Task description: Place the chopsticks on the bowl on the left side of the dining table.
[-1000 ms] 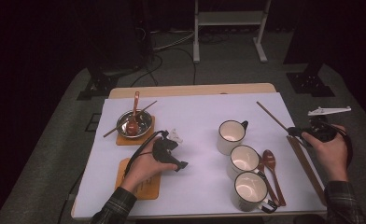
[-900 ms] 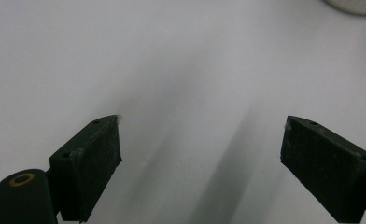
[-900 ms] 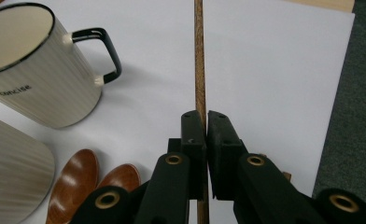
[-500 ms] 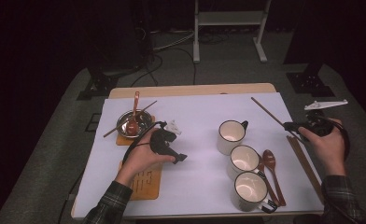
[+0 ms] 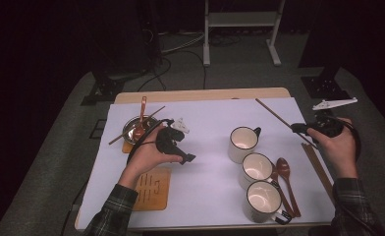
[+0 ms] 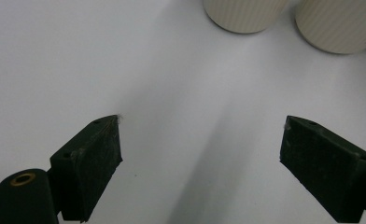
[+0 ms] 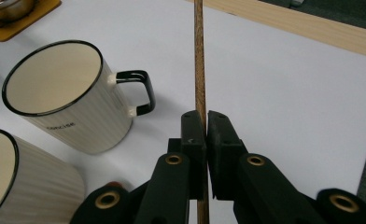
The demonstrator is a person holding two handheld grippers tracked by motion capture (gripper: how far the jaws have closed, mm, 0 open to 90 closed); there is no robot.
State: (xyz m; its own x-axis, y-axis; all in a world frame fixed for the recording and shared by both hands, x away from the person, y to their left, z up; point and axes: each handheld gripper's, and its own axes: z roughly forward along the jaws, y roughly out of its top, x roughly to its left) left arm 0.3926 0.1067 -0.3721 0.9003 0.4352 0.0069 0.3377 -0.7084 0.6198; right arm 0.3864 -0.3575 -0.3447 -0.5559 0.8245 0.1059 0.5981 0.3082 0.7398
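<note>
Right hand-held gripper [image 7: 205,128], jaws clamped on a wooden chopstick [image 7: 199,70] raised over the desk's [image 5: 205,93] right side; left hand-held gripper [image 6: 202,154], jaws wide apart, holding nothing.

Both sleeves [image 5: 113,211] are dark plaid. The right gripper [image 7: 203,135] is black with small gold rings. The left gripper [image 5: 173,142] is black, with a grey three-cornered plate.

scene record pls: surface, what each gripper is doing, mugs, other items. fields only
surface: white sheet over wooden table
right gripper: shut on a thin brown wooden chopstick
left gripper: open, nothing between jaws
mugs: three cream enamel mugs with black rims
spoons: two brown wooden spoons beside mugs
far left: small metal bowl on orange coaster
</note>
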